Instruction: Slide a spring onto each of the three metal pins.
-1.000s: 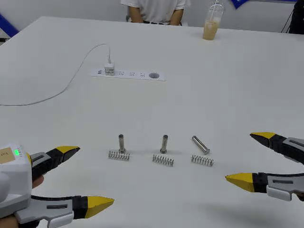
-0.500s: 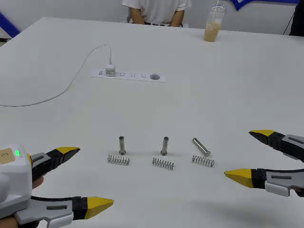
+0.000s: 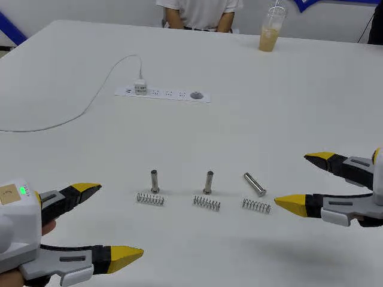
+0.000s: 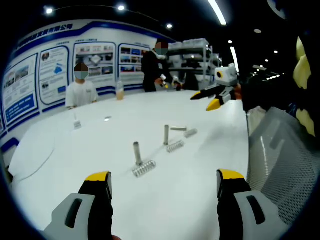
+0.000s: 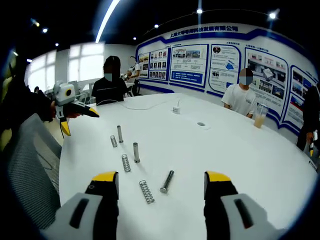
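Behind pins (image 3: pixel 208 181): power strip (image 3: pixel 163 94), drink cup (image 3: pixel 269 33); left gripper (image 3: pixel 119 221), right gripper (image 3: pixel 291 179) fingers spread wide, empty.

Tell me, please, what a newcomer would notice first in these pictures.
The eye goes first to three small silver metal pins at the middle of the white table: the left pin and middle pin stand upright, the right pin lies flat. Three short coiled metal springs lie just before them. The yellow-tipped left gripper and right gripper flank them, open.
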Demonstrator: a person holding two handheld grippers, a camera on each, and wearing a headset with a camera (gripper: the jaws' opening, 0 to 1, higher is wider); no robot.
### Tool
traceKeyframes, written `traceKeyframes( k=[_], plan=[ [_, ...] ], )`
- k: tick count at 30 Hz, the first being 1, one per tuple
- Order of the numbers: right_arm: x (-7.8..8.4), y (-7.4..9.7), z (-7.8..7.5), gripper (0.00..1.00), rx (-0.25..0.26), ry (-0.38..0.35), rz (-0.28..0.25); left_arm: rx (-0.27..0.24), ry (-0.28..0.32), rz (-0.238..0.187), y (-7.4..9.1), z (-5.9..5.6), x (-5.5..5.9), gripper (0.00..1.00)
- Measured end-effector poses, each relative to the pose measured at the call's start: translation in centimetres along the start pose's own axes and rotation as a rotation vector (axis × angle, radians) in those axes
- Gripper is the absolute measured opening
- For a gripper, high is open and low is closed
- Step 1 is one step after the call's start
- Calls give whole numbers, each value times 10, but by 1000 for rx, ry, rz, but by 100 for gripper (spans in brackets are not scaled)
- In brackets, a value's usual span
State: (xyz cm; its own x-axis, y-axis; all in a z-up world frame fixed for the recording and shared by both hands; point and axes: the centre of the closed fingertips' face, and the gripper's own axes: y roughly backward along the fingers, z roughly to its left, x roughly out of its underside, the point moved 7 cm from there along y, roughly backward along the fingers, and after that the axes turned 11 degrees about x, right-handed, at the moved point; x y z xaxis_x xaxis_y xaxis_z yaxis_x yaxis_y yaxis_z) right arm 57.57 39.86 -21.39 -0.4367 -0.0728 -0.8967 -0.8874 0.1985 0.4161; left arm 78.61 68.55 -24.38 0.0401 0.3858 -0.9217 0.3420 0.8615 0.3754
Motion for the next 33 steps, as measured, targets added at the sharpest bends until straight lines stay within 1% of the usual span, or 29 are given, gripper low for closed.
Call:
traceKeyframes(
  k=[3, 7, 9, 13, 15, 17, 19, 21, 22, 24, 25, 26, 28, 29, 33],
  plan=[
    [-1, -10, -1, 67, 6, -11, 15, -1, 0, 2, 0, 0, 0, 87],
    [-2, -23, -3, 58, 18, -27, 53, -8, 5, 0, 1, 0, 1, 87],
    [-1, -29, -4, 56, 23, -39, 80, -12, 7, -1, 2, 1, 2, 87],
    [3, -41, -3, 46, 38, -29, 130, -16, 12, 0, 2, 1, 3, 87],
    [4, -48, -3, 43, 53, -29, 151, -18, 15, 0, 2, 1, 4, 87],
    [4, -54, -1, 40, 55, -34, 168, -18, 16, 1, 1, 1, 4, 86],
    [5, -59, 0, 36, 65, -35, 198, -19, 17, 2, 1, 1, 4, 86],
    [6, -64, 1, 33, 72, -31, 210, -19, 19, 2, 1, 1, 5, 86],
    [7, -67, 2, 32, 79, -40, 226, -20, 20, 3, 0, 1, 5, 86],
    [8, -72, 3, 31, 81, -49, 238, -21, 22, 3, 0, 1, 5, 86],
    [10, -75, 2, 29, 90, -52, 250, -21, 23, 3, 0, 1, 6, 86],
    [11, -77, 1, 28, 95, -50, 263, -21, 23, 3, 0, 1, 6, 86],
    [12, -83, 2, 27, 94, -50, 269, -21, 25, 5, 0, 1, 7, 85],
    [14, -86, 3, 26, 97, -47, 286, -20, 26, 6, 0, 1, 7, 85],
    [19, -92, 4, 21, 104, -37, 327, -22, 30, 4, 0, 2, 7, 85]
  ],
)
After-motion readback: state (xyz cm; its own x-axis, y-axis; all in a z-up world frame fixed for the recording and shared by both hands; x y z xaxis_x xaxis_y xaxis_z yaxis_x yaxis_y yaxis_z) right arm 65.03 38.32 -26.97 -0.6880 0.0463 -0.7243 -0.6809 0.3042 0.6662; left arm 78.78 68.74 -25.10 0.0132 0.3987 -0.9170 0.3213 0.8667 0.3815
